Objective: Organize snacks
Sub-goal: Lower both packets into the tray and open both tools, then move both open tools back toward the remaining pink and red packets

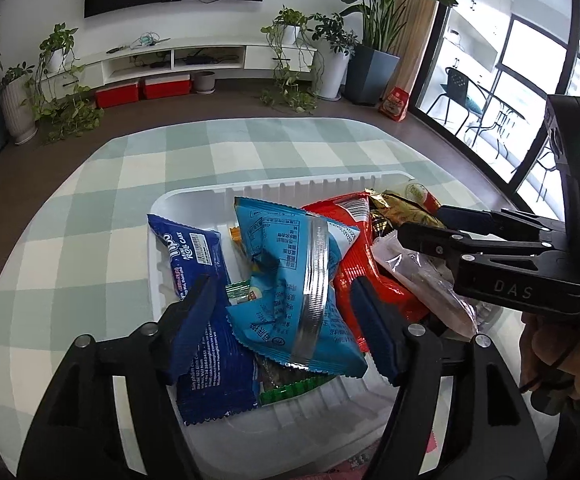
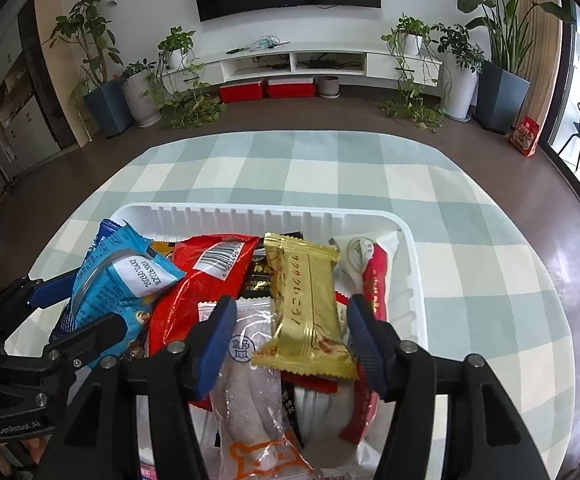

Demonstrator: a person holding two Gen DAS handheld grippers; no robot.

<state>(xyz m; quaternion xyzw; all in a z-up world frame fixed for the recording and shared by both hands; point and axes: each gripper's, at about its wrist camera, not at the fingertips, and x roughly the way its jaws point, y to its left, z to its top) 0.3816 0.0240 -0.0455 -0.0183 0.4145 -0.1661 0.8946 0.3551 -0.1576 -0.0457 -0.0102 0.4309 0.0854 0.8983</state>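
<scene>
Left wrist view: the left gripper [image 1: 285, 312] hung over a white tray [image 1: 193, 196] on a checked tablecloth [image 1: 101, 184], its blue-padded jaws spread wide on either side of a light blue packet [image 1: 294, 280] without clearly pressing it. That packet lay on top of the heap, partly over a dark blue cake packet [image 1: 197, 280] at the tray's left side and beside a red bag [image 1: 354, 240]. A green wrapper edge [image 1: 290, 392] poked out beneath. The right gripper [image 1: 430, 224] reached in from the right above a clear pouch [image 1: 418, 280] and a gold packet [image 1: 402, 204]; from this angle its jaws looked slightly parted.

Right wrist view: the right gripper [image 2: 292, 316] hovered over the tray's [image 2: 249, 212] right half with its jaws wide apart, holding nothing. Between them lay the gold packet [image 2: 306, 312], resting on the clear pouch [image 2: 249, 368] and other wrappers. A red and white packet [image 2: 374, 276] lay against the tray's right wall. The red bag [image 2: 197, 280] sat left of centre, the light blue packet [image 2: 117, 284] beside it, with the left gripper [image 2: 77, 308] spread around that packet.
</scene>
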